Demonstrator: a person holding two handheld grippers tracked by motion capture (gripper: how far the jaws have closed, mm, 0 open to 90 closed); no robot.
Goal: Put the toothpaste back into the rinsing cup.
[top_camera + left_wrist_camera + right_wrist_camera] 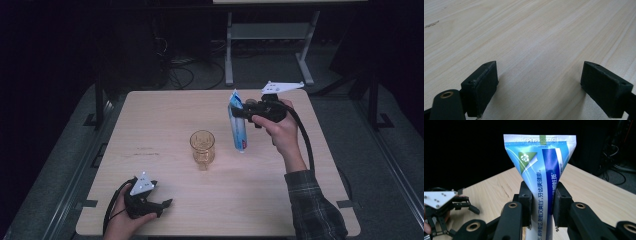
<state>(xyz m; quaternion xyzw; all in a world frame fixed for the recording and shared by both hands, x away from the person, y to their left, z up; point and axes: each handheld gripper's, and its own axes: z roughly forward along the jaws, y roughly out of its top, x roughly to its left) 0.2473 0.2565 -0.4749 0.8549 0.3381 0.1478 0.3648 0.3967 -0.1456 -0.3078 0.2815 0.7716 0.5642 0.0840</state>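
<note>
Closest to the person, near the tabletop's (pixel 280 210) front left corner, the left gripper (pixel 162 204) rests low over the wood, held in a hand (pixel 122 225) that comes in from the front edge, with its grey three-cornered plate (pixel 142 184) on top and its cable looping off the left side. In the left gripper view its two black jaws stand wide apart with bare pale wood between them, so that claw is released and holds nothing. Farther in, about the middle of the tabletop, an amber glass (pixel 202 148) stands upright on its foot, well apart from both grippers. Beyond it and toward the right edge, the other hand (pixel 280 131), in a plaid sleeve (pixel 315 205), holds the right gripper (pixel 239 113) raised above the table's far right quarter. This claw is clenched on a blue and white toothpaste tube (pixel 237 125), which hangs clear of the wood, crimped flat end up and cap end pointing down, tilted a little. In the right gripper view the pads (pixel 525 202) press the tube (pixel 541 172) from both sides partway along its body, the wide crimped end fanning out above them, and the left gripper (pixel 442 205) shows farther off at the lower left.
</note>
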